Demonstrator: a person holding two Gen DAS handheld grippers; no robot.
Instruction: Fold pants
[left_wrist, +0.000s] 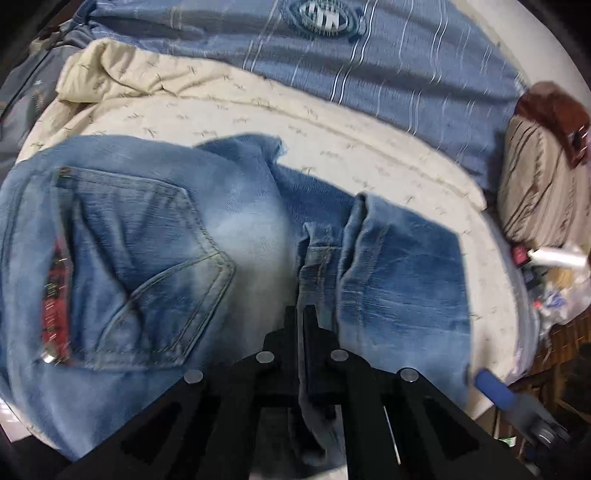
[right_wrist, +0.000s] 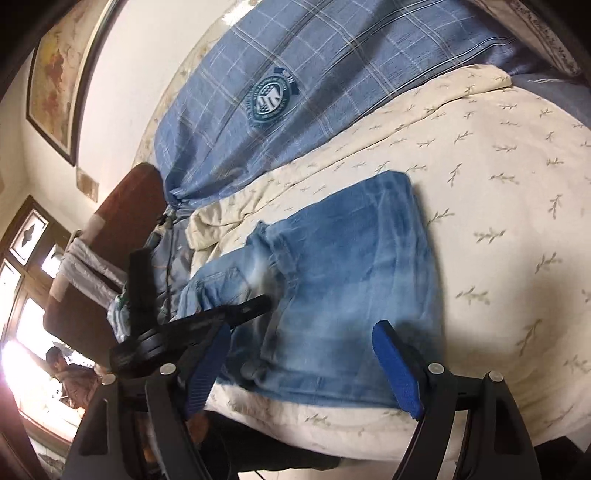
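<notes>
Blue jeans (left_wrist: 155, 236) lie partly folded on a cream leaf-print quilt (left_wrist: 332, 147), back pocket (left_wrist: 147, 266) up, a blue plaid blanket (left_wrist: 369, 66) beyond them. Left gripper (left_wrist: 299, 314) is clamped tight on a ridge of denim near the middle seam; fabric runs back between its black fingers. Right gripper (right_wrist: 299, 365) hangs wide open above the near edge of the jeans, blue pads (right_wrist: 402, 373) gripping nothing, probably not touching cloth, though blur hides that.

White wall (right_wrist: 147, 55) — framed picture (right_wrist: 61, 77), bright window (right_wrist: 22, 325) (lower left).
</notes>
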